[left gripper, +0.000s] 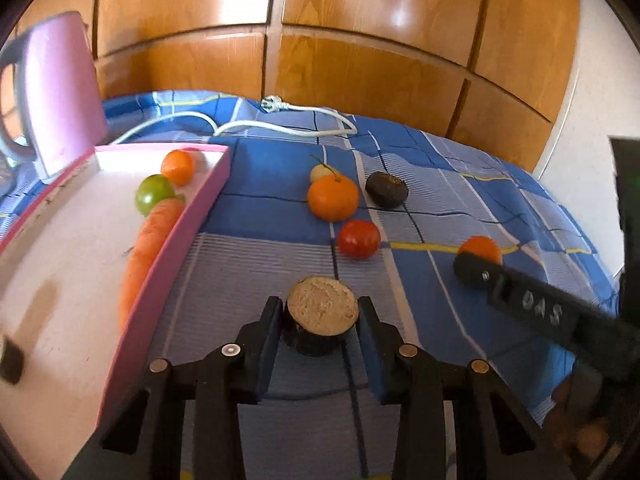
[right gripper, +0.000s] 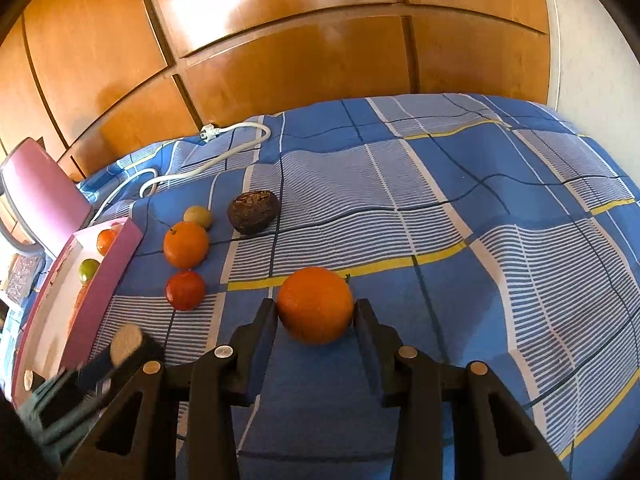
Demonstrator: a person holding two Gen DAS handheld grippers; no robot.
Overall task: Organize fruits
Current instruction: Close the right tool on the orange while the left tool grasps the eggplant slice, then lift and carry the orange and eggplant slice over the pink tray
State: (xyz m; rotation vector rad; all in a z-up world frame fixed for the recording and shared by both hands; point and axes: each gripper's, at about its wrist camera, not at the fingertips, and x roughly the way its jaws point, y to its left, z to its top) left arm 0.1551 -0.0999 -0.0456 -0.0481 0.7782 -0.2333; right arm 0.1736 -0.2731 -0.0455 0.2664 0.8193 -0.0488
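Note:
My left gripper (left gripper: 320,312) is shut on a dark-skinned cut piece (left gripper: 322,316) with a beige cut face, low over the blue checked bedspread and just right of the pink tray (left gripper: 208,196). A carrot (left gripper: 148,240), a green tomato (left gripper: 154,194) and a small orange (left gripper: 177,167) lie in the tray. My right gripper (right gripper: 315,308) is shut on a large orange (right gripper: 316,304) that rests on the cloth. Ahead lie another orange (left gripper: 333,198), a red tomato (left gripper: 359,239), a dark round fruit (left gripper: 386,189) and a small yellowish fruit (left gripper: 320,172).
A white power cable (left gripper: 280,126) loops across the far part of the bed. A pink kettle (left gripper: 60,92) stands behind the tray. Wooden wardrobe doors (left gripper: 360,40) close off the back. The bedspread (right gripper: 480,220) drops away at the right.

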